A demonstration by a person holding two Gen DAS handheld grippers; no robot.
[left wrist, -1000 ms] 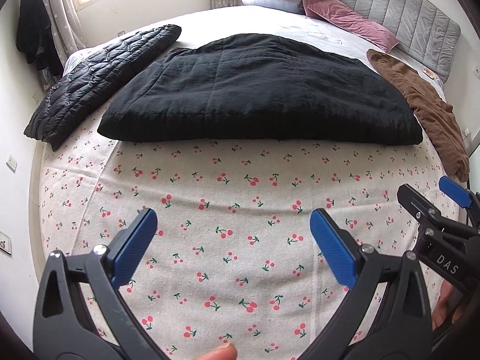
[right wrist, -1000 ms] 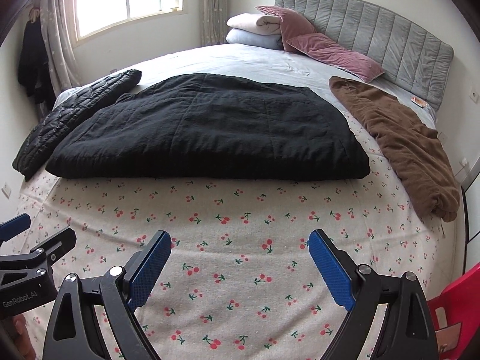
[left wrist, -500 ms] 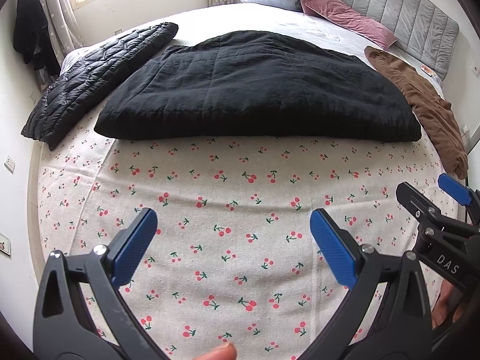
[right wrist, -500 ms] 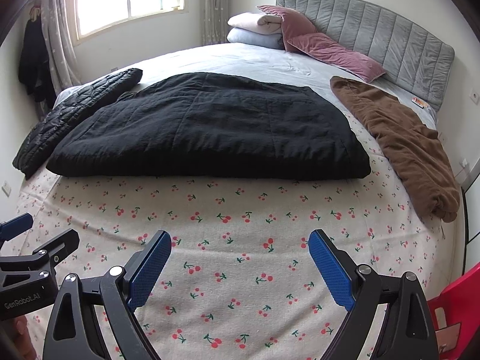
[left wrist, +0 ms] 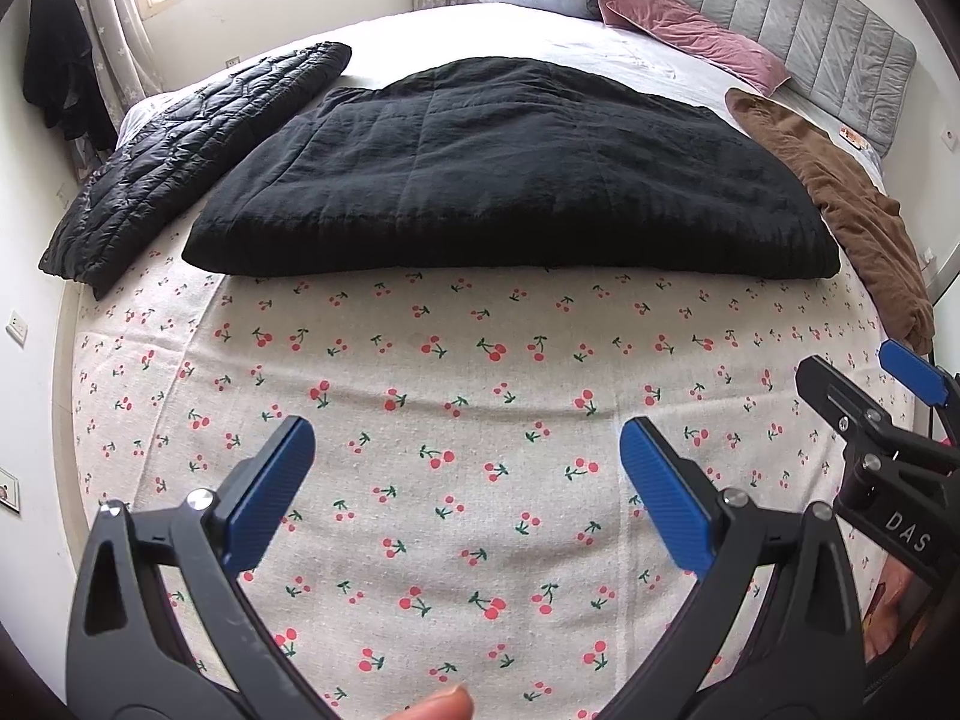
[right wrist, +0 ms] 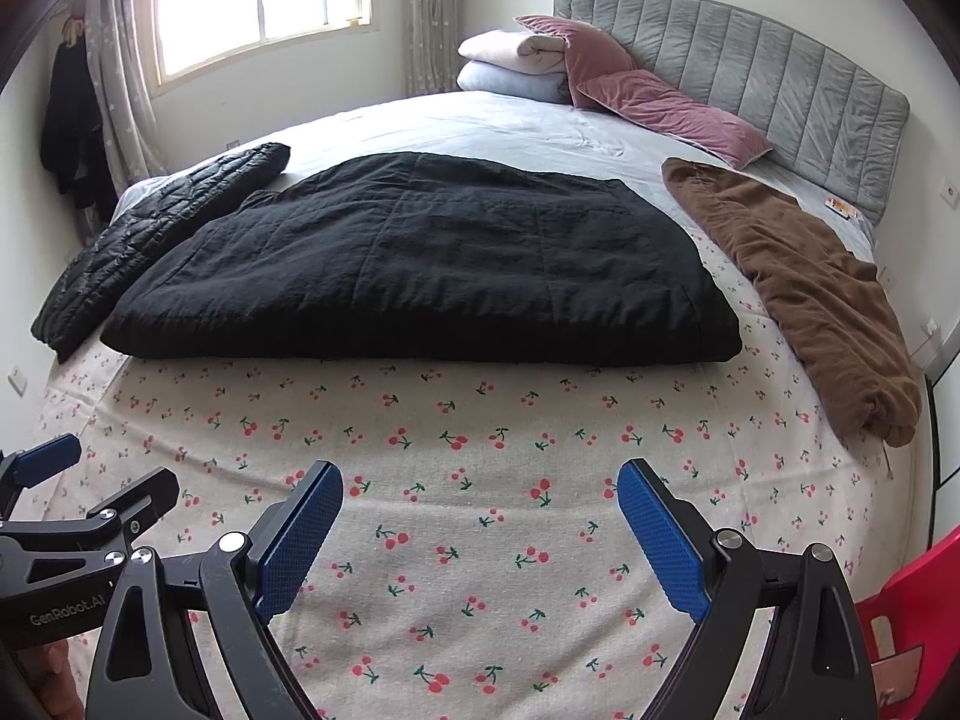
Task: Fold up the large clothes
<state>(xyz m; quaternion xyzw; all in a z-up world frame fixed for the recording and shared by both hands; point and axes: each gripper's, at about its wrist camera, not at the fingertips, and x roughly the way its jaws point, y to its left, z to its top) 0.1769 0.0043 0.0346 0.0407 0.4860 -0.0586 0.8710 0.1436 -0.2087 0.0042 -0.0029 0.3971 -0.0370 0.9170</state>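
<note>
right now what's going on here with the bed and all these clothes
A person holds a claw in each hand over the foot of a bed covered by a cherry-print sheet. The left claw and right claw are both open and hold nothing. Ahead lies a black padded garment, already in a flat rectangle. A black quilted jacket lies to its left, a brown garment to its right. Neither claw touches any clothing.
</note>
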